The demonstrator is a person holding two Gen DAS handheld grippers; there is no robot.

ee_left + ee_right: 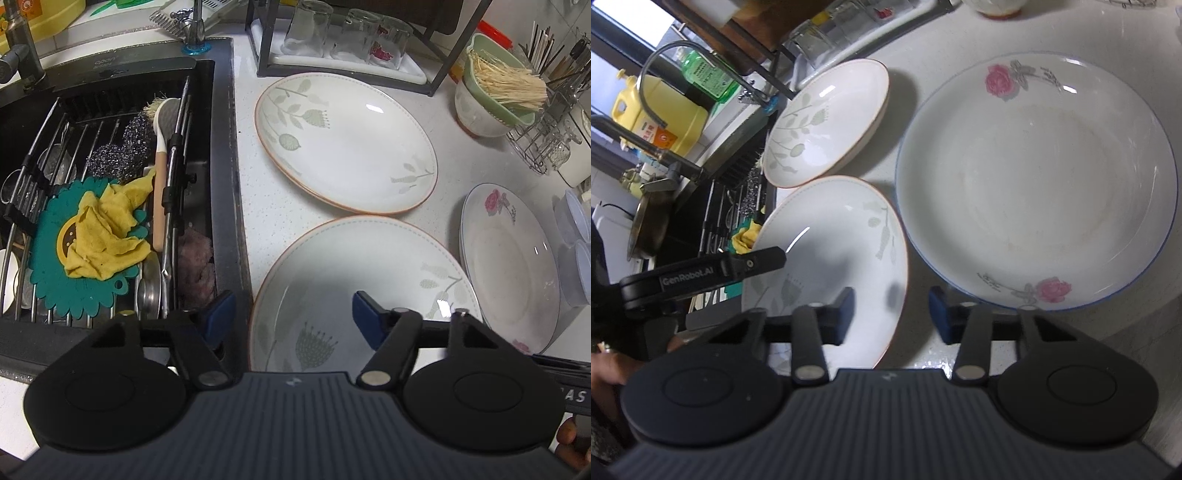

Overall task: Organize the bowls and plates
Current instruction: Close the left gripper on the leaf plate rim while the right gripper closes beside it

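Three plates lie on the white counter. A far leaf-pattern plate has an orange rim. A near leaf-pattern plate lies in front of it. A rose-pattern plate with a blue rim lies to the right. My left gripper is open and empty, hovering over the near plate's left part. My right gripper is open and empty, above the gap between the near plate and the rose plate. The left gripper's arm shows in the right wrist view.
A black sink at left holds a rack with a yellow cloth, scrubbers and a brush. A rack with upturned glasses stands behind the plates. A bowl with a green strainer and a utensil basket stand at the back right.
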